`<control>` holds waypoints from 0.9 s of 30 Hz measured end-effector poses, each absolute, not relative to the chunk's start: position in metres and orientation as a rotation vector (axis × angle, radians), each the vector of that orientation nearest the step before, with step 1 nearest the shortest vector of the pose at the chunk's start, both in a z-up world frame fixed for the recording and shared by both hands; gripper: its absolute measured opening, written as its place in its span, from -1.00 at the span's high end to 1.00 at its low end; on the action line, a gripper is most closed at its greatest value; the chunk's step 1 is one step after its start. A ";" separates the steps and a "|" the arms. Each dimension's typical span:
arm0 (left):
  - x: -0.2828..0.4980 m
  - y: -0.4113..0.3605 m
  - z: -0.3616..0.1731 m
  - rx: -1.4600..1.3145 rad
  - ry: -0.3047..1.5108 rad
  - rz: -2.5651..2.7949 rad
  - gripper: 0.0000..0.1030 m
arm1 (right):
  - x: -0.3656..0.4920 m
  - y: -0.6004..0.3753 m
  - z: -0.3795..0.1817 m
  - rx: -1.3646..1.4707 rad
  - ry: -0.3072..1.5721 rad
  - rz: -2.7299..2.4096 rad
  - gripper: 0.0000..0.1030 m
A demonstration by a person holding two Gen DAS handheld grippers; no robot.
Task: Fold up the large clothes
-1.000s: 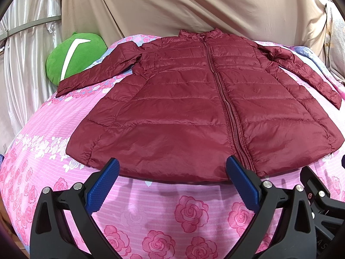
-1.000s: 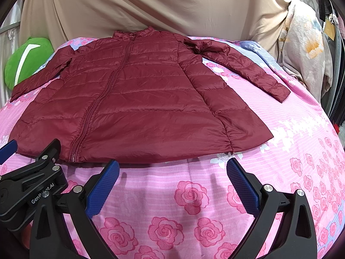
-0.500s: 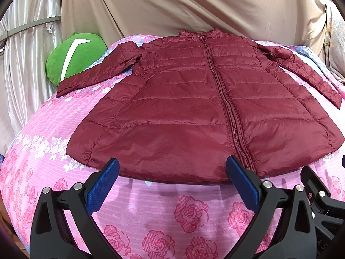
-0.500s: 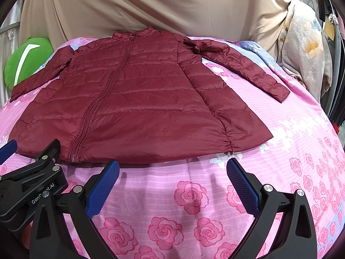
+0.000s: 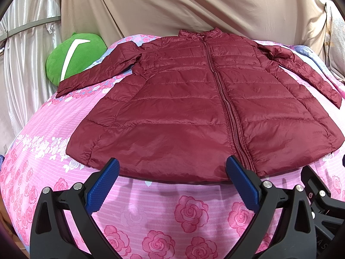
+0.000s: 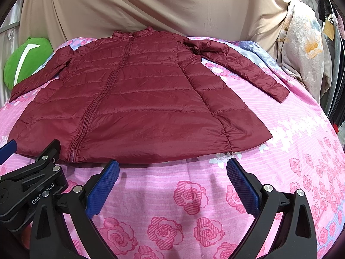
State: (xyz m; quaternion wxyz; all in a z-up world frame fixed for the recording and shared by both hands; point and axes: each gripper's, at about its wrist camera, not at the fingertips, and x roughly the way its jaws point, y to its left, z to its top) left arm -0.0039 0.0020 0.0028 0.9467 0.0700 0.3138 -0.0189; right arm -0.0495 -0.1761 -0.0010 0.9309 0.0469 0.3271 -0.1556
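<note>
No change vs earlier frames: both claws static, fold not started. Left claw point(image 5: 172, 181) wide open, empty, at near hem. Maroon jacket point(image 5: 204, 112) flat on bed point(image 5: 140, 215), zipped, sleeves spread left and right, collar far. Right claw point(image 6: 172, 182) wide open, empty. Green cushion point(image 5: 73, 58) far left; beige drape point(image 6: 151, 2) behind.

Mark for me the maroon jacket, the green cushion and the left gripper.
maroon jacket point(image 5: 176, 116): left wrist view, front panel beside the zip.
green cushion point(image 5: 86, 51): left wrist view, upper face right of the white stripe.
left gripper point(image 5: 172, 181): left wrist view, midway between its blue fingertips, open, near the hem.
</note>
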 end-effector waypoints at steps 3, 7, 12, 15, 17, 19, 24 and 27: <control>-0.004 0.002 0.003 0.143 0.639 -0.038 -0.88 | -0.049 -0.176 -0.001 0.096 0.670 -0.319 -0.90; -0.004 0.002 0.003 0.144 0.639 -0.037 -0.88 | -0.049 -0.175 -0.001 0.096 0.670 -0.319 -0.90; -0.004 0.002 0.003 0.144 0.639 -0.038 -0.88 | -0.049 -0.175 0.000 0.095 0.670 -0.319 -0.90; -0.004 0.002 0.003 0.144 0.639 -0.038 -0.88 | -0.049 -0.172 0.002 0.095 0.670 -0.318 -0.90; -0.004 0.002 0.003 0.142 0.641 -0.039 -0.88 | -0.048 -0.171 0.003 0.097 0.671 -0.316 -0.90; -0.004 0.004 0.003 0.125 0.648 -0.058 -0.90 | -0.048 -0.176 -0.001 0.113 0.685 -0.292 -0.90; 0.001 0.025 0.014 0.054 0.701 -0.143 -0.91 | -0.052 -0.212 0.013 0.131 0.706 -0.265 -0.90; 0.010 0.049 0.034 0.034 0.695 -0.152 -0.91 | -0.058 -0.285 0.043 0.124 0.662 -0.401 -0.90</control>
